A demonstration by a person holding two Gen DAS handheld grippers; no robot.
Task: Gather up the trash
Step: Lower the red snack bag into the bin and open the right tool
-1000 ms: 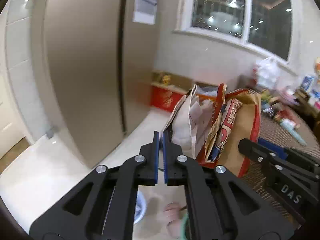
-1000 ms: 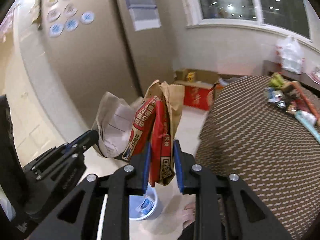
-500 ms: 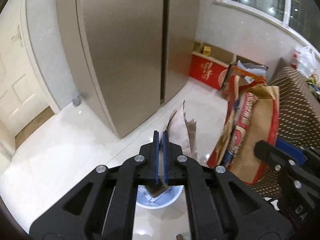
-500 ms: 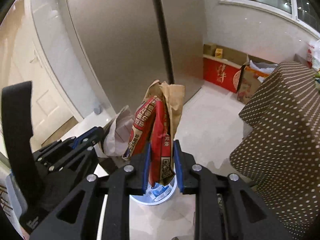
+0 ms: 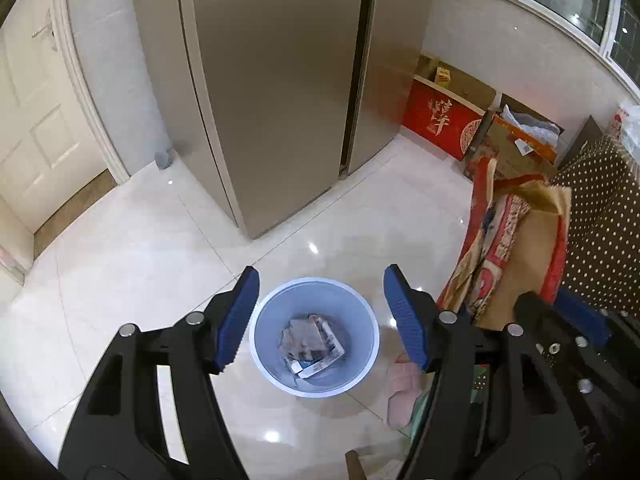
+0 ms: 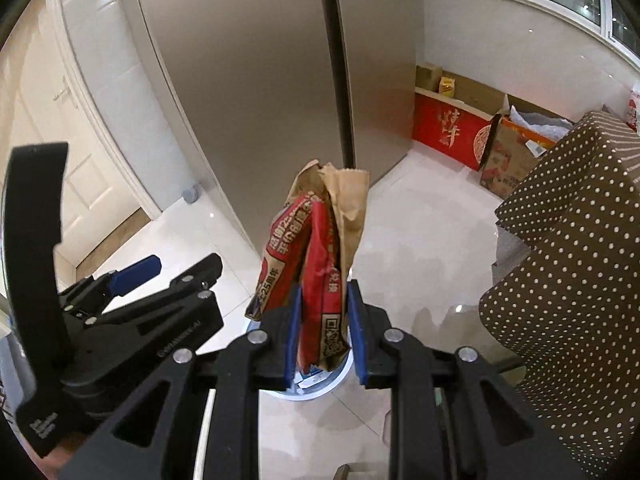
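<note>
A light blue waste bin (image 5: pixel 264 344) stands on the white floor right below my left gripper (image 5: pixel 320 316). The left jaws are opening, with nothing between them. Crumpled paper and small packets (image 5: pixel 310 342) lie at the bottom of the bin. My right gripper (image 6: pixel 323 328) is shut on a red and brown paper bag (image 6: pixel 320 248), which sticks up from its fingers above the bin's rim (image 6: pixel 332 382). In the left wrist view that same bag (image 5: pixel 516 256) hangs at the right, beside the bin.
A tall metal fridge (image 5: pixel 280 80) stands behind the bin. A table with a brown dotted cloth (image 6: pixel 568 264) is close on the right. Red and cardboard boxes (image 5: pixel 440 120) line the far wall. A white door (image 5: pixel 36 120) is at the left. A person's foot (image 5: pixel 402 392) shows near the bin.
My left gripper has opened and the pale crumpled paper it held has dropped into the bin. Both grippers have come down and tilted toward the floor. The right one keeps its bag.
</note>
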